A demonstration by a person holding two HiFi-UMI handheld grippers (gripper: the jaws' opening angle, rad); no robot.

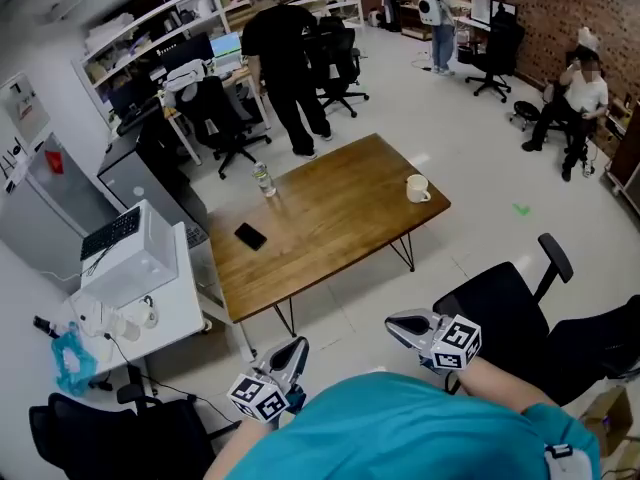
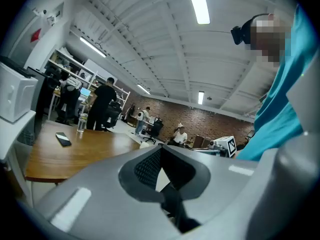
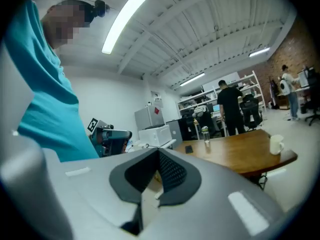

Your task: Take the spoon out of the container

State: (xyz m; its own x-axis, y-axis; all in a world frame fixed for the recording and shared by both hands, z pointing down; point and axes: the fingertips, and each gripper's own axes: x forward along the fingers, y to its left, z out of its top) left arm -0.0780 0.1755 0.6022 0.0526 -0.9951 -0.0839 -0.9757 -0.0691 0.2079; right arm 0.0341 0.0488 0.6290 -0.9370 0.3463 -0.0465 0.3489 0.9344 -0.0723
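An open office with a pale floor, shelving and desks along the walls holds a wooden table [image 1: 330, 218] near its middle, well ahead of the person wearing the camera. On the table stand a white mug [image 1: 417, 188] near the right corner, a clear bottle [image 1: 264, 179] at the far left edge and a dark phone [image 1: 250, 236] lying flat; the mug is the only thing there that could serve as the container, and it is too small in the head view to tell whether a spoon stands in it. No spoon can be made out anywhere. The left gripper [image 1: 293, 351] and the right gripper [image 1: 395, 324] both hang close to the person's chest, well apart from the table, with a black office chair [image 1: 500, 308] just beside the right one. Each gripper's own view shows its jaws pressed together with nothing between them. The task looks not yet begun: walking up to the table, reaching the mug, spreading a pair of jaws and lifting the spoon all remain.
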